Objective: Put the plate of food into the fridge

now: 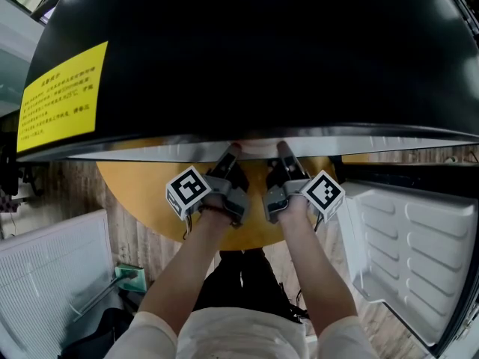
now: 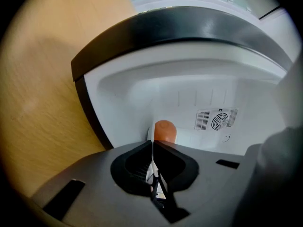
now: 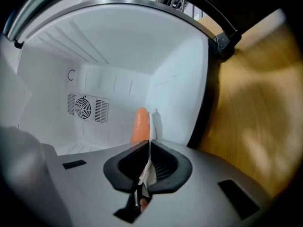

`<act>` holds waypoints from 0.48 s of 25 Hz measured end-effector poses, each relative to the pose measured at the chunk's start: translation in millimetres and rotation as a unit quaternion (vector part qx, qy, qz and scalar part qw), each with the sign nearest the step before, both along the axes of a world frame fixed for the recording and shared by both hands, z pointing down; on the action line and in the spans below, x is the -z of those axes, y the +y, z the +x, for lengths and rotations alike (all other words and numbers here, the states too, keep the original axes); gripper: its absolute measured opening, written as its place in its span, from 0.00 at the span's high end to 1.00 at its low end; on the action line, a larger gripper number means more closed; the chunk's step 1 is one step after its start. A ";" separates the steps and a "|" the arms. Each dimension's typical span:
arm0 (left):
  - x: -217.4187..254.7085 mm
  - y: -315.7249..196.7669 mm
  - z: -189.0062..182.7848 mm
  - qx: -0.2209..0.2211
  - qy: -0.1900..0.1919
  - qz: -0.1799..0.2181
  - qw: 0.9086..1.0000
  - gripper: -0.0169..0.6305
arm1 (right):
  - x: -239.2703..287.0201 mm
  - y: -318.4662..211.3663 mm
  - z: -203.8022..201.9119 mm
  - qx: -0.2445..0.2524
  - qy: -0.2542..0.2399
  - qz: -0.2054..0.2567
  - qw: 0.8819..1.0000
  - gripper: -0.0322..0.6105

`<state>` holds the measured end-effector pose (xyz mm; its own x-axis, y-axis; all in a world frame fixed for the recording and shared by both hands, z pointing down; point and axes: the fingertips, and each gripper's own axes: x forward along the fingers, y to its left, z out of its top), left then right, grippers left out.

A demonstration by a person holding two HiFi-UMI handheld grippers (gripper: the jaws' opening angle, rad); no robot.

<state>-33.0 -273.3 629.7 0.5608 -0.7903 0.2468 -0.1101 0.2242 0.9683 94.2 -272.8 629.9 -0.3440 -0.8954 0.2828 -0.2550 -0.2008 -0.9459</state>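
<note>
Two grippers, the left gripper (image 1: 230, 154) and the right gripper (image 1: 284, 152), each have their jaws pressed on the thin white rim of one plate (image 3: 150, 170), held inside the white cavity of the fridge (image 1: 247, 51). One orange piece of food (image 2: 164, 130) sits on the plate, near one round fan vent (image 2: 217, 119). One yellow label (image 1: 58, 96) bears print too small to read. The fridge's black top hides most of the plate from the head view

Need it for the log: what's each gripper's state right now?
Left gripper: closed on the plate.
Right gripper: closed on the plate.
</note>
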 end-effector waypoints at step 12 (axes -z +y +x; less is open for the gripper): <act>-0.9 -3.0 -1.4 0.004 -0.008 -0.011 1.000 0.93 | 2.0 -1.9 -2.2 0.004 0.025 0.001 1.000 0.90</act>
<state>-34.4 -276.3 630.6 0.5500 -0.7893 0.2730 -0.1243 0.2459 0.9613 92.1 -274.8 627.9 -0.3362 -0.8933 0.2982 -0.3042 -0.1967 -0.9321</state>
